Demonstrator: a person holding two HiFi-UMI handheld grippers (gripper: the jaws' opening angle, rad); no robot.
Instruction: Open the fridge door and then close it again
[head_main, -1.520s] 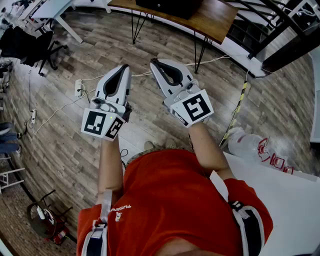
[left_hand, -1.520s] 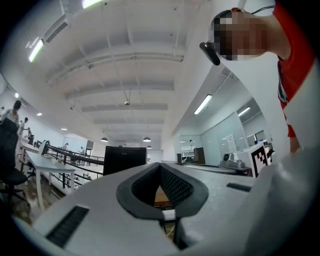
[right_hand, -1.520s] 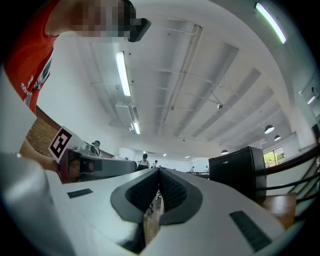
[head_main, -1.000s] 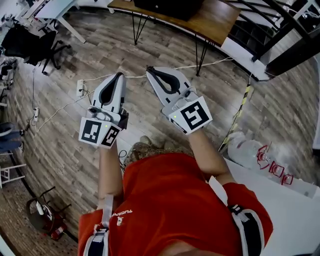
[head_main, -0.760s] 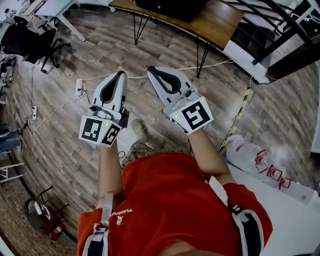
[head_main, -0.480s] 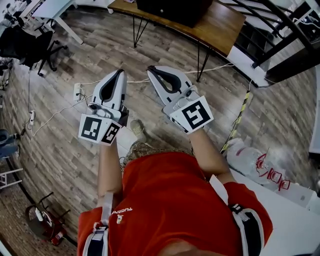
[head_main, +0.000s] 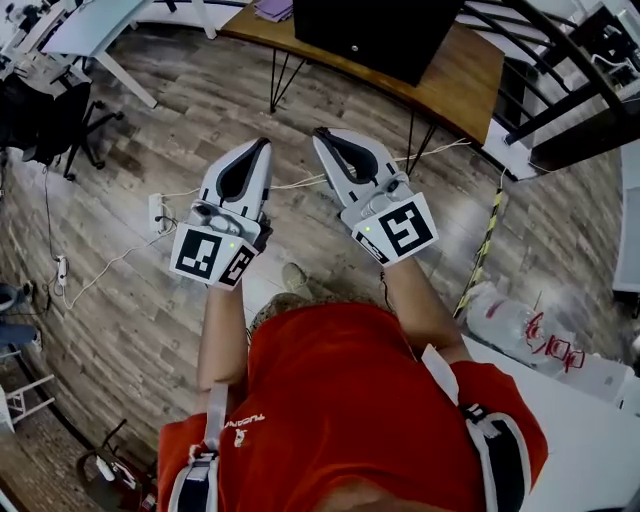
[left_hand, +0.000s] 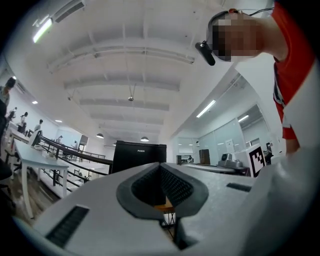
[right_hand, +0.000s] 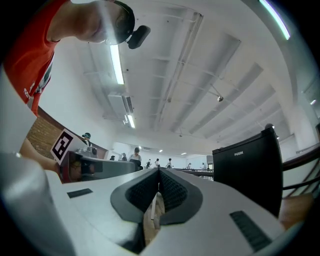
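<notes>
Since the earlier frames, both tools have been carried forward across the room. The fridge (head_main: 388, 36) and the wooden counter (head_main: 470, 85) under it now fill more of the top of the head view and lie closer to the tool tips.

The left tool (head_main: 263, 145) and the right tool (head_main: 321, 133) are held side by side over the plank floor (head_main: 150, 310), near each other but apart, both pointing toward the counter. Each tool's own view shows its two jaws pressed together at the tips with nothing between them, so both tools are fully closed and empty.

The fridge is a black cabinet standing upright on the counter, ahead of the tools and slightly to their right. Its door is closed. Neither tool touches it, and open floor and the counter's front edge lie between. In the left gripper view the fridge (left_hand: 138, 159) stands directly beyond the jaw tips. In the right gripper view it (right_hand: 247, 170) stands to the right of the jaws.

A power strip (head_main: 157, 210) with trailing cables lies on the floor to the left of the left tool.
</notes>
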